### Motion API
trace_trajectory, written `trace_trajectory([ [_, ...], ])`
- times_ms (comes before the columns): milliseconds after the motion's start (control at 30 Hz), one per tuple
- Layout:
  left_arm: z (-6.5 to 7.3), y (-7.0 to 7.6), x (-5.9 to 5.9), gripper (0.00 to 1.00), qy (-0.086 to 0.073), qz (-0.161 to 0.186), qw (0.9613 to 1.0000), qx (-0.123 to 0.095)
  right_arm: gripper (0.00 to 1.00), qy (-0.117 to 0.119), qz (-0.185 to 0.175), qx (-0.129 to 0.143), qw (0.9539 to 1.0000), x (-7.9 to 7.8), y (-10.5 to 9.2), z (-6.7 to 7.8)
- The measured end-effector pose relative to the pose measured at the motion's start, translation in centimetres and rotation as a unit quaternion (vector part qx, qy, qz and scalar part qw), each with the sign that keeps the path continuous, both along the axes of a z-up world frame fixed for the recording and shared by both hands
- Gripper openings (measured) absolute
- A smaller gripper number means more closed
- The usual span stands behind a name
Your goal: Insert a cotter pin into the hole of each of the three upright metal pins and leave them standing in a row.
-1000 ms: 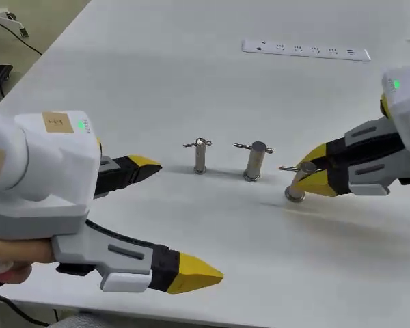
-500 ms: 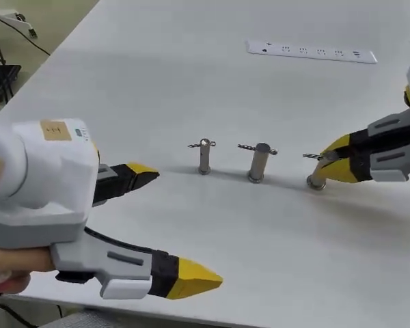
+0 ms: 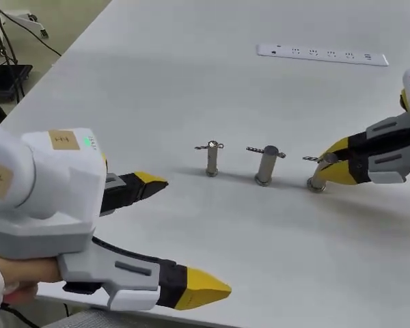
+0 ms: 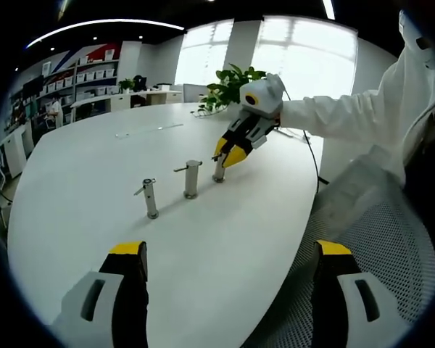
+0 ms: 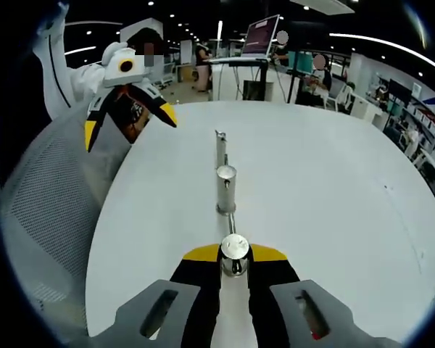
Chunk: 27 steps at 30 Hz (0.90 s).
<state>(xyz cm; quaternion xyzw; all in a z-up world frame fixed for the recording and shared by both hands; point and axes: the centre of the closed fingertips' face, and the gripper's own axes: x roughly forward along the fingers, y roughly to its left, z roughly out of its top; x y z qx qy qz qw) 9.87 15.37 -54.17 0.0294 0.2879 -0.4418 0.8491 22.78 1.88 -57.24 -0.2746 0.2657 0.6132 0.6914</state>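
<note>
Third pin (image 3: 317,181) now sits further right than a second ago, in line with the middle pin (image 3: 267,165) and left pin (image 3: 212,158), right gripper (image 3: 328,164) clenched on its top, left gripper (image 3: 197,236) wide open near-left, so it probably just needs releasing.

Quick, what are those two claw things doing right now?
Left gripper: open, holding nothing.
Right gripper: closed on the metal pin at the row's end.

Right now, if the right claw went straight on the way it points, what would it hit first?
Probably the middle pin, dead ahead of the right claw and the end pin it grips.
</note>
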Motion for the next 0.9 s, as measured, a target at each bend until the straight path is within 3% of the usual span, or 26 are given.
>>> trace_trajectory([
  [500, -0.4, 0.1, 0.3, 0.92, 0.007, 0.001, 0.9999, 0.007, 0.1, 0.0, -0.01, 0.01, 0.9999, 0.3, 0.0, 0.1],
  [633, -0.6, 0.2, 0.3, 0.92, 0.009, 0.004, 0.9999, 0.008, 0.27, -0.005, -0.016, 0.024, 0.9996, 0.4, 0.2, 0.6],
  [767, -0.8, 0.3, 0.2, 0.92, 0.01, 0.005, 0.9999, 0.012, 0.31, -0.004, -0.021, 0.037, 0.9991, -0.1, 0.5, 1.6],
  [900, -0.5, 0.5, 0.3, 0.92, 0.007, 0.013, 0.9998, 0.009, 0.44, -0.007, -0.036, 0.062, 0.9974, -0.8, 1.0, 3.3],
])
